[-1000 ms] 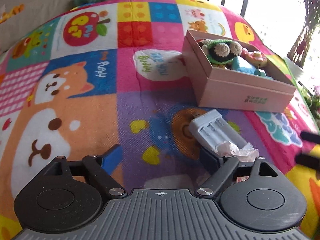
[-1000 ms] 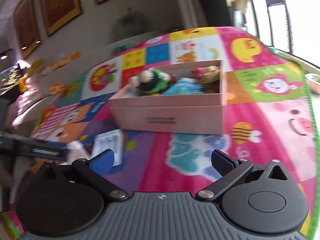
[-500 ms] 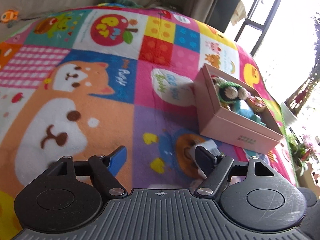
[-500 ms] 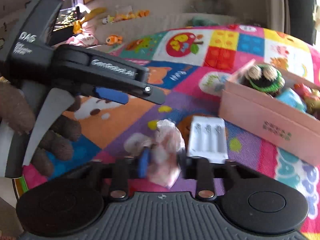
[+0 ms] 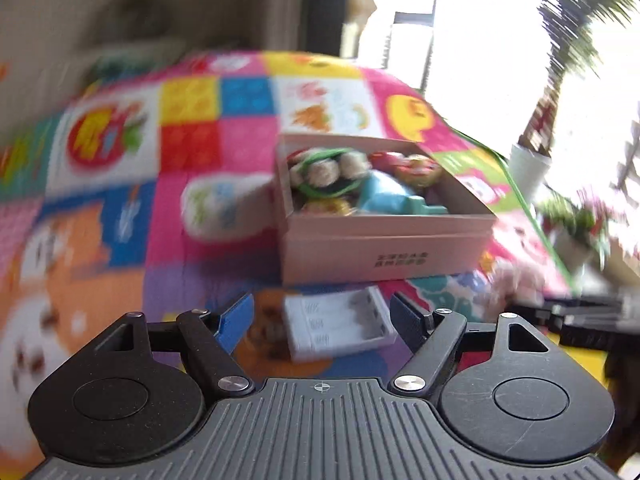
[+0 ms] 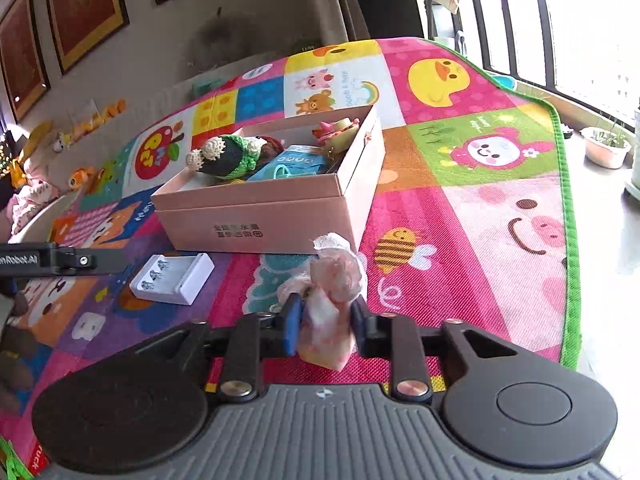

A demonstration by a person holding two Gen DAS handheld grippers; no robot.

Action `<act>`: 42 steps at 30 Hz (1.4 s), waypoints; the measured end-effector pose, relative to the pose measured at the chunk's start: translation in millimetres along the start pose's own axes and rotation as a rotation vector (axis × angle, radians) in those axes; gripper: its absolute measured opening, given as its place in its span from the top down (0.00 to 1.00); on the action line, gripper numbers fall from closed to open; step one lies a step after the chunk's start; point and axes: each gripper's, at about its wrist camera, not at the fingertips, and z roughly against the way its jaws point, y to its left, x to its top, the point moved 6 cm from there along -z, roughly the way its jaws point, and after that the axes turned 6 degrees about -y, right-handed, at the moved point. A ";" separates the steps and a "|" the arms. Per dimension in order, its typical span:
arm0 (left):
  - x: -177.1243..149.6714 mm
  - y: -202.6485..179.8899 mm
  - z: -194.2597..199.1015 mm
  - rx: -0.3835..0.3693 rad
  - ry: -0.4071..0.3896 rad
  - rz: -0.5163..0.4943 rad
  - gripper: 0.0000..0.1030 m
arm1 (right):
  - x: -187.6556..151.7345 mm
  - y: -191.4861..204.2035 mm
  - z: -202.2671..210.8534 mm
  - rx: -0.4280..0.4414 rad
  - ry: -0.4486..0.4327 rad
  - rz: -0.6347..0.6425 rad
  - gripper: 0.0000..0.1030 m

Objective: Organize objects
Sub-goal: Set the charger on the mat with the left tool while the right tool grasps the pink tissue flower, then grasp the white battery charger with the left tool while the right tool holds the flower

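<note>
A pink cardboard box (image 6: 260, 216) stands on the play mat and holds a green and black crocheted doll (image 6: 228, 156) and other toys. A crumpled pink plastic bag (image 6: 332, 292) sits between the pads of my right gripper (image 6: 325, 320), just in front of the box. Its jaws are opening, but the pads still touch the bag. A white battery charger (image 5: 340, 326) lies on the mat in front of the box (image 5: 384, 248). My left gripper (image 5: 320, 312) is open with the charger lying just beyond its fingertips. The left wrist view is blurred.
The colourful play mat (image 6: 480, 208) ends in a green edge (image 6: 560, 160) on the right, with bare floor and white plant pots (image 6: 606, 148) beyond. Plush toys (image 6: 84, 120) line the wall on the far left. Framed pictures hang above them.
My right gripper closed on the pink bag beside the charger and carried it right, in front of the box. My left gripper swung round so that the charger lies between its fingers.
</note>
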 end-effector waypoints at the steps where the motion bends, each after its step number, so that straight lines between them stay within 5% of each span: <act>1: 1.4 -3.0 -3.5 -0.029 0.001 -0.055 0.22 | 0.8 1.2 2.2 0.002 -0.018 0.007 0.43; 7: 2.8 8.0 -33.5 -0.144 0.065 -0.095 0.22 | 3.1 -1.6 9.5 0.020 -0.058 -0.004 0.20; 14: -13.1 7.5 -45.6 -0.246 0.173 -0.037 0.23 | 4.9 -6.2 9.5 0.020 -0.050 -0.039 0.13; 18: -26.4 -19.5 -24.1 -0.337 0.216 -0.111 0.23 | 5.3 -6.5 8.3 0.015 -0.049 -0.041 0.10; 22: -32.4 -37.7 -13.1 -0.244 0.210 -0.247 0.23 | 5.3 -6.7 7.2 0.009 -0.046 -0.040 0.08; 27: -17.5 -37.6 -21.5 -0.185 0.132 -0.241 0.23 | 5.0 -7.5 7.4 0.002 -0.049 -0.041 0.06; 32: -20.4 -41.9 -51.7 -0.175 0.203 -0.245 0.23 | 5.2 -8.5 6.9 0.003 -0.046 -0.041 0.05; 42: -21.3 -39.8 -57.6 -0.155 0.208 -0.159 0.23 | 5.1 -9.0 5.6 -0.001 -0.045 -0.046 0.05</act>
